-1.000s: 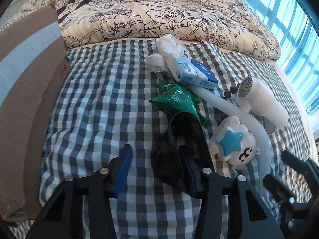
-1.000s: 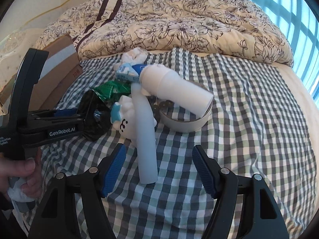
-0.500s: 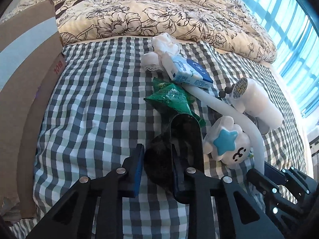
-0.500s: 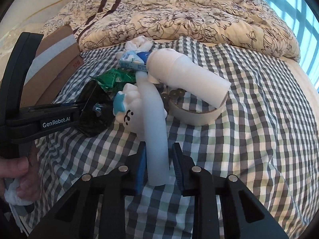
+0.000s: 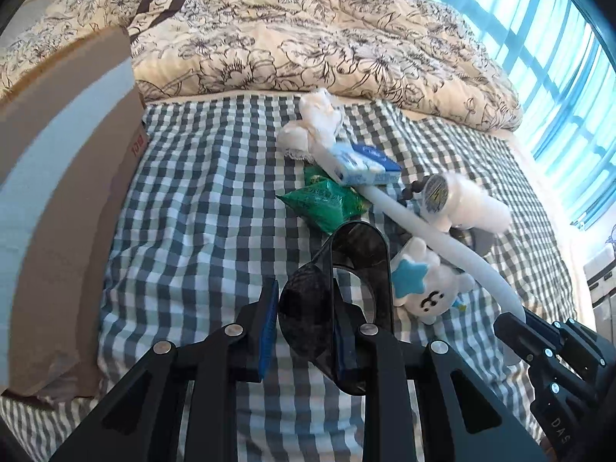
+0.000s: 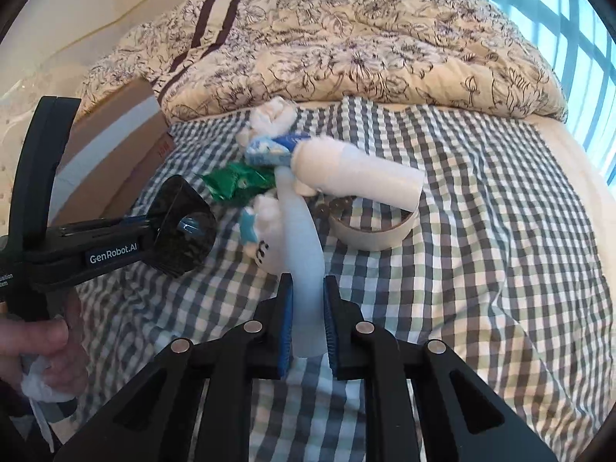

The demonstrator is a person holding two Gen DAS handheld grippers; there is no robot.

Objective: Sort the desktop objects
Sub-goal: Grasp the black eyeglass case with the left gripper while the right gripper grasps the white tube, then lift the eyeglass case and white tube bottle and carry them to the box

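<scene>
Left claw (image 5: 304, 323) clenched on a dark, glossy, curved holder (image 5: 338, 281), held just above the checked bed (image 5: 184, 231) beside the cardboard box (image 5: 57, 200); smooth hard plastic in a narrow pinch, so it may twist or slip out. Centre pile: crinkly green packet (image 5: 323, 204), soft plush (image 5: 423, 285), blue-white carton (image 5: 362, 161). Right claw (image 6: 308, 315) closing on a long white flexible tube (image 6: 304, 238), already between the pads; its far end runs under the pile, so lifting could drag or topple the neighbours.
</scene>
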